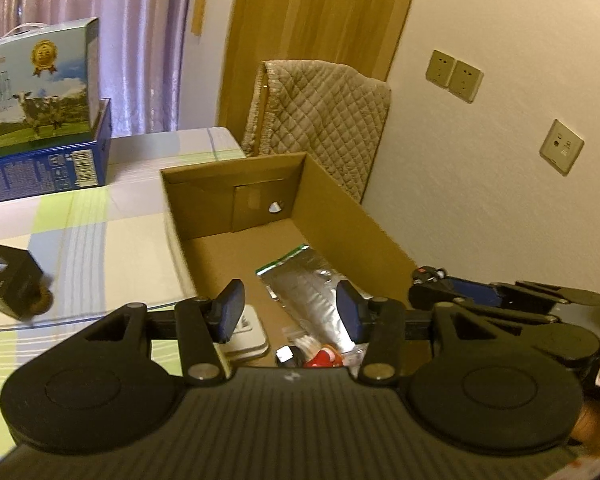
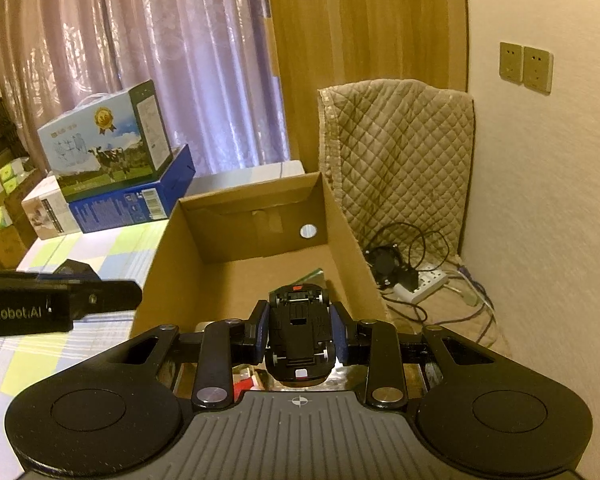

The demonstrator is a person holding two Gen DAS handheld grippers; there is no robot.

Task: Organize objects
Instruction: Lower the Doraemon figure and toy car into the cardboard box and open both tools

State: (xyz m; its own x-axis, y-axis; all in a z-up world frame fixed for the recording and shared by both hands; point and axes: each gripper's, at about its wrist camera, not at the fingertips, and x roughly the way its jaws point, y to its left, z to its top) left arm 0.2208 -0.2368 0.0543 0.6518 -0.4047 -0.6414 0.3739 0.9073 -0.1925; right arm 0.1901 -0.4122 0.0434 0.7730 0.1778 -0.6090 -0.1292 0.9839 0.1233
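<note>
1. Right wrist view: the right gripper (image 2: 300, 334) clamped a black toy car (image 2: 299, 330) between its blue pads, underside up, above the near end of the open cardboard box (image 2: 172, 248).
2. The car hung over the box's floor, with a silver foil pouch (image 1: 312, 292) lying flat on that floor just beyond it.
3. In the left wrist view, the left gripper (image 1: 290, 312) stood partly parted with nothing between its pads, over the box's near left corner.
4. Below that gripper lay a white flat item (image 1: 250, 332), a small red-and-white object (image 1: 326, 358) and a small black-and-white piece (image 1: 286, 356), all at the box's near end; what they were could not be told.
5. The box's far wall had a round hole (image 2: 309, 231) near its right corner.
6. The box sat on a bed with a checked sheet (image 1: 100, 240), by the bed's right edge.
7. A small black carton (image 1: 8, 284) rested on the sheet to the left of the box, well apart from it.
8. A milk carton printed with a cow (image 2: 104, 140) was stacked on a blue box (image 2: 140, 196) at the far left of the bed, before a pink curtain (image 2: 160, 40).
9. Right of the box, off the bed, a quilted cover (image 2: 400, 152) was draped over something against the wall, with a power strip and tangled cables (image 2: 420, 280) on the floor.
10. Wall sockets (image 2: 526, 66) sat higher on the wall.
</note>
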